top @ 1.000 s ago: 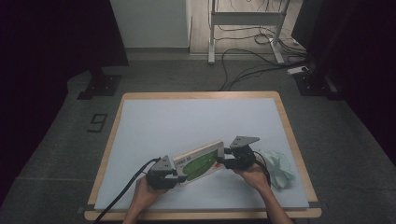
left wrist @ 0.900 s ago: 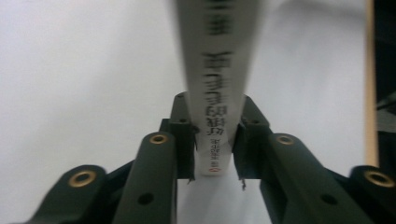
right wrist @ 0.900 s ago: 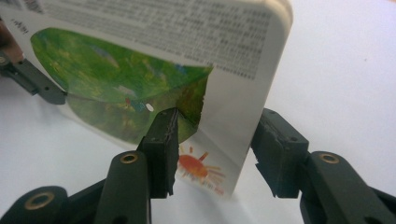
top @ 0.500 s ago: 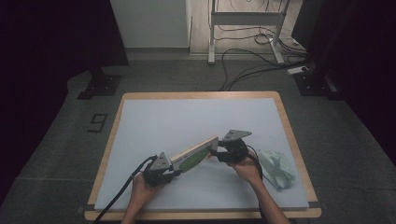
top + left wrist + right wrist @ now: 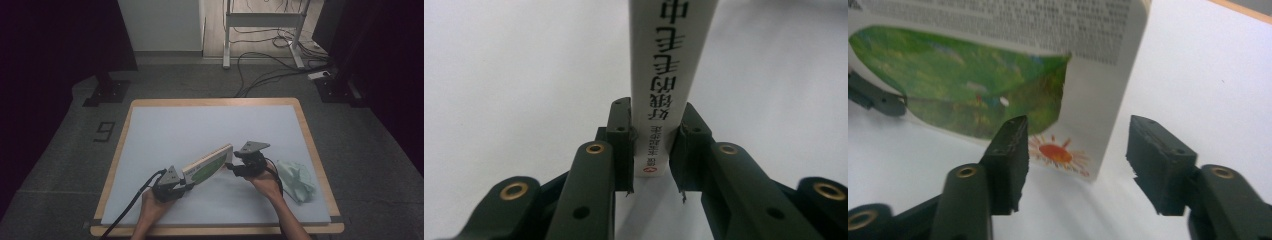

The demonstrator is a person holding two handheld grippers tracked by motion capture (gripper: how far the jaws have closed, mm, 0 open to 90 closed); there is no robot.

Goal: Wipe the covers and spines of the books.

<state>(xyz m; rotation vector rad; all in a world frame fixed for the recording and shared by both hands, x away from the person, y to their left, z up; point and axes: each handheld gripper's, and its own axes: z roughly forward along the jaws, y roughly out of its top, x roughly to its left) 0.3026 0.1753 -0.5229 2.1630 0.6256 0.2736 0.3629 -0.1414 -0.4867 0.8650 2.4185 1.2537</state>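
The flat rectangular carton (image 5: 207, 166) is smooth printed card with a white narrow edge carrying black Chinese characters and a broad face showing a green landscape and a red sun. Its long axis runs diagonally over the white tabletop (image 5: 200, 127), far end toward the right. The left hand-held gripper (image 5: 176, 184) clamps its near end. The right hand-held gripper (image 5: 234, 166) stands released, its jaws having just been opening, the carton's corner between them untouched. A crumpled pale-green cloth (image 5: 296, 180) lies at right.

left tool (image 5: 186, 183): jaws clamped shut, held low near table's front edge | right tool (image 5: 231, 167): jaws just parted, held level
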